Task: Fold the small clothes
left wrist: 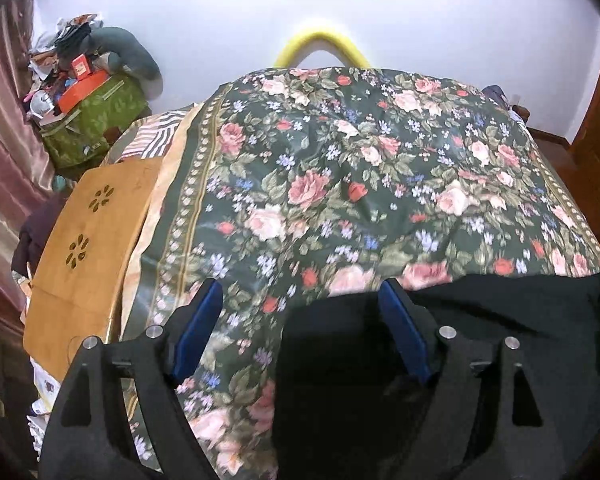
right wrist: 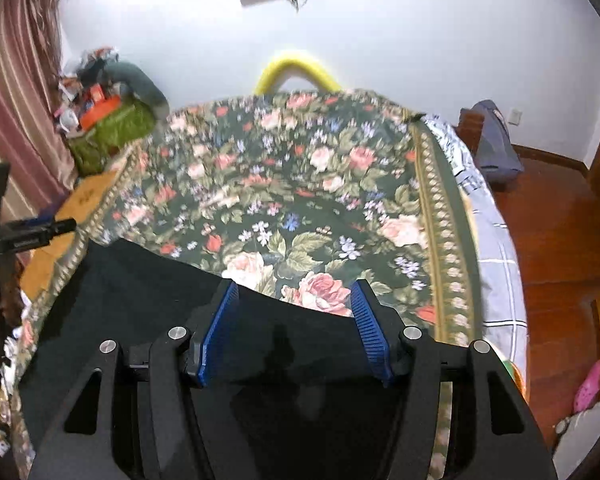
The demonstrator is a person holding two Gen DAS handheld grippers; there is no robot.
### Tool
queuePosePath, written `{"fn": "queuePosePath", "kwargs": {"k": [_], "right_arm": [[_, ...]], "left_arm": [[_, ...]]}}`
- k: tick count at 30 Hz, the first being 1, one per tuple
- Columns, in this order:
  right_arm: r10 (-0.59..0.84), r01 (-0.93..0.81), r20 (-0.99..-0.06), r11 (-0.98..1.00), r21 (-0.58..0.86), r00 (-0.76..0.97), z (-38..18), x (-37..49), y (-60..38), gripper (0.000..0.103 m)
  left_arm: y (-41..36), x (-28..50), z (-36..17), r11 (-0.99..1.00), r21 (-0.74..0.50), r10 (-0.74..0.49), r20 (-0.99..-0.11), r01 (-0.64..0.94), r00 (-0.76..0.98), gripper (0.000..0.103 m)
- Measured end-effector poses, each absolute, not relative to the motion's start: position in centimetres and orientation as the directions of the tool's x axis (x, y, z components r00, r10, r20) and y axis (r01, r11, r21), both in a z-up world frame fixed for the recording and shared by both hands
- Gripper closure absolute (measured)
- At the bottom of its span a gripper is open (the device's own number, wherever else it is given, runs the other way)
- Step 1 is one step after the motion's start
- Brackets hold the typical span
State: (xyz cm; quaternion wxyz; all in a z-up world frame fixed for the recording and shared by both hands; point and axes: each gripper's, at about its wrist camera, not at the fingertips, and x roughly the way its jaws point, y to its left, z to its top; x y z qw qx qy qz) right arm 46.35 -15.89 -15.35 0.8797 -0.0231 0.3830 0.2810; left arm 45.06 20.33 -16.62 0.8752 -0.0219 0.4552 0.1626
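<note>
A black garment [left wrist: 480,320] lies flat on the floral bedspread [left wrist: 340,168] at the near edge of the bed. My left gripper [left wrist: 302,296] is open above the garment's left edge, its right finger over the black cloth and its left finger over the bedspread. In the right wrist view the black garment [right wrist: 140,292] spreads to the left, and my right gripper [right wrist: 294,296] is open over its far edge, holding nothing. The left gripper [right wrist: 40,232] shows at the far left of that view.
A wooden folding table [left wrist: 88,240] stands left of the bed. A green bag [left wrist: 92,120] piled with clutter sits at the far left by a pink curtain [left wrist: 4,140]. A yellow foam bar [left wrist: 320,46] rises behind the bed. Wooden floor [right wrist: 552,240] lies to the right.
</note>
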Motion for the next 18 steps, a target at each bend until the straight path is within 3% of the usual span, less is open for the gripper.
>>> {"fn": "queuePosePath", "kwargs": {"k": [11, 18], "right_arm": [[0.453, -0.564, -0.714, 0.82, 0.099, 0.534, -15.7, 36.3, -20.0, 0.048], [0.492, -0.535, -0.721, 0.821, 0.199, 0.487, -17.6, 31.1, -22.0, 0.048]], "left_arm": [[18.8, 34.3, -18.7, 0.973, 0.08, 0.171, -0.878, -0.216, 0.448, 0.022], [17.9, 28.4, -21.9, 0.973, 0.011, 0.099, -0.922, -0.23, 0.375, 0.021]]}}
